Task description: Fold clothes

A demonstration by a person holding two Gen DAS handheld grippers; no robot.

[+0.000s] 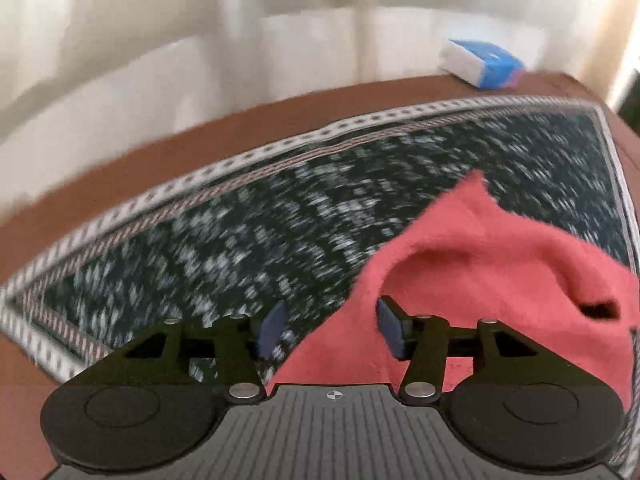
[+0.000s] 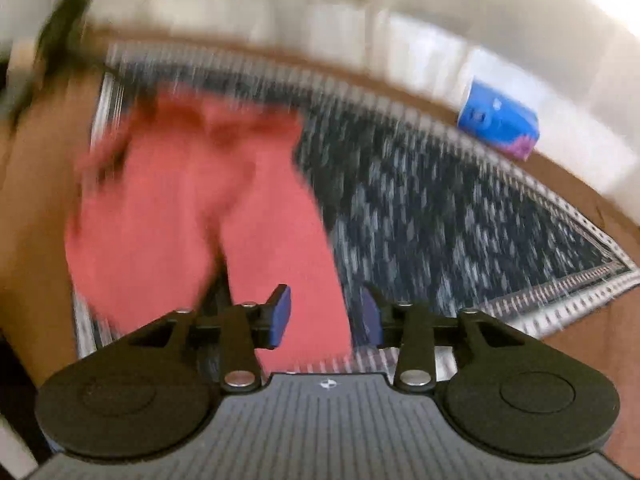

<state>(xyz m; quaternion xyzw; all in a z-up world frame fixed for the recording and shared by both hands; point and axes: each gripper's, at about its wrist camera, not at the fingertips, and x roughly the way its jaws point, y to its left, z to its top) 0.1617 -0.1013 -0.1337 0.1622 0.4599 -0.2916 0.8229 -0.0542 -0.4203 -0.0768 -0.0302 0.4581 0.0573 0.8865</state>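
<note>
A pink-red cloth (image 1: 488, 264) lies rumpled on a dark patterned mat (image 1: 240, 232) on a brown table. In the left wrist view it fills the lower right, and my left gripper (image 1: 332, 330) is open above its left edge, holding nothing. In the right wrist view the same cloth (image 2: 192, 200) lies at centre left on the mat (image 2: 440, 208). My right gripper (image 2: 326, 318) is open over the cloth's near right edge, with cloth showing between the fingers. Both views are motion-blurred.
A blue and white tissue pack (image 1: 480, 64) sits on the brown table (image 1: 160, 152) beyond the mat's far edge; it also shows in the right wrist view (image 2: 500, 122). A pale curtain or wall (image 1: 240, 20) stands behind the table.
</note>
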